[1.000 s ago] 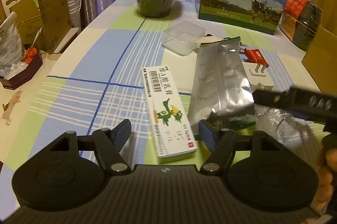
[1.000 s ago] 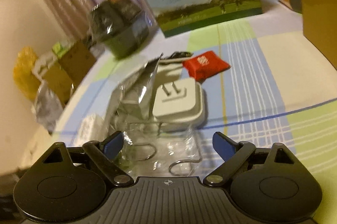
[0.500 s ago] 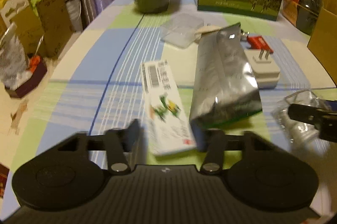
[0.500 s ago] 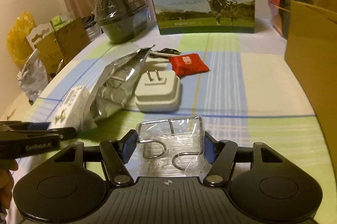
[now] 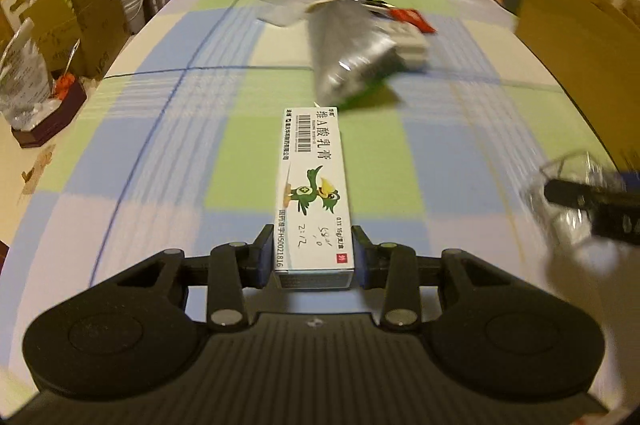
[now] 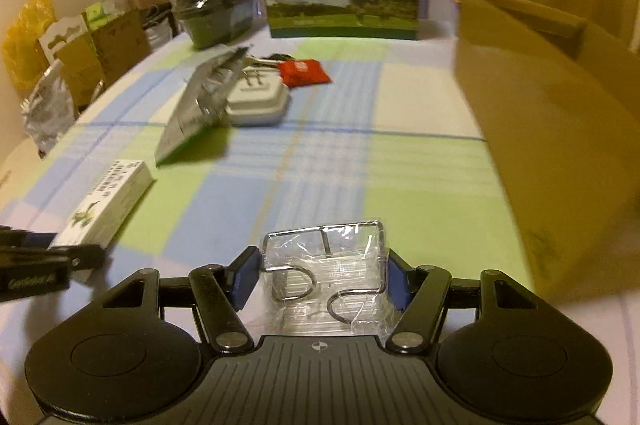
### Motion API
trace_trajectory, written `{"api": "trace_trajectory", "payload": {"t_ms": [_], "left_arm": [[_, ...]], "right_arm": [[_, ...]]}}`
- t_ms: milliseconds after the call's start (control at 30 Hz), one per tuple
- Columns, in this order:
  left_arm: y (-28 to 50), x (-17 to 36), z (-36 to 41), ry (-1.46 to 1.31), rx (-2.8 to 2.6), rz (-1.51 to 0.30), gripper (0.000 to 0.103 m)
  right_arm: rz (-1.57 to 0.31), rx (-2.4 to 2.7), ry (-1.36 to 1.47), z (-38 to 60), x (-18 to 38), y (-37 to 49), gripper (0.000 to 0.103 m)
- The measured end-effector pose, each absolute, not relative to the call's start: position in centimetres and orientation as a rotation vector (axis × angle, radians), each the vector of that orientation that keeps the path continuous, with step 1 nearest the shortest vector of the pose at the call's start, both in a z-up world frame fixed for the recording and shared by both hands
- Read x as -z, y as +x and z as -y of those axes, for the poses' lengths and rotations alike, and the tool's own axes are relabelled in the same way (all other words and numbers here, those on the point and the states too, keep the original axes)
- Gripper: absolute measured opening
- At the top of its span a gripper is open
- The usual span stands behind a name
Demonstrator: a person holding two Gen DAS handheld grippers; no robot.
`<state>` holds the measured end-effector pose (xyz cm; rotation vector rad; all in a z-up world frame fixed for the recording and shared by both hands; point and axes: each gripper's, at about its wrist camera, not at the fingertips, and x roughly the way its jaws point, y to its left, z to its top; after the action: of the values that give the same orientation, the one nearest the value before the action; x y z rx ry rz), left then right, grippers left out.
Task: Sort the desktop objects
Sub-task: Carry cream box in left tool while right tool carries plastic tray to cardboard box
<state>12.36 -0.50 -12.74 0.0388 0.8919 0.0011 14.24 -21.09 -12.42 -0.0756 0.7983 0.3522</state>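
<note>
Holding both loads: my left gripper (image 5: 313,257) is clenched on the ointment box (image 5: 314,193) by its near end, my right gripper (image 6: 322,277) on the wrapped wire hooks (image 6: 326,267), above the table's (image 6: 400,165) near edge. I judge that steady, level carrying towards the cardboard box (image 6: 540,129) on the right edge suits best.

Between left gripper (image 5: 312,259) pads: white ointment box (image 5: 313,185), green bird print, black barcode. Ahead: tablecloth (image 5: 168,129) in blue, green, white checks; silver pouch (image 5: 348,53); red packet (image 5: 412,17).
</note>
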Motion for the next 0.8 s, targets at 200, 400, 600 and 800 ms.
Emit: {"api": "trace_trajectory", "payload": {"t_ms": [200, 400, 600, 800], "left_arm": [[8.8, 12.7, 2.3, 0.095, 0.014, -0.877, 0.045], [9.0, 12.3, 2.6, 0.100, 0.020, -0.855, 0.059], [11.1, 13.0, 2.3, 0.109, 0.025, -0.865, 0.060], [12.3, 13.5, 1.9, 0.114, 0.044, -0.868, 0.052]], "right_arm": [[-0.793, -0.334, -0.071, 22.9, 12.5, 10.9, 0.064], [-0.788, -0.309, -0.038, 23.7, 12.6, 10.1, 0.076], [-0.785, -0.309, -0.032, 23.8, 12.7, 10.4, 0.079], [-0.789, -0.313, -0.037, 23.6, 13.3, 10.7, 0.079]]}}
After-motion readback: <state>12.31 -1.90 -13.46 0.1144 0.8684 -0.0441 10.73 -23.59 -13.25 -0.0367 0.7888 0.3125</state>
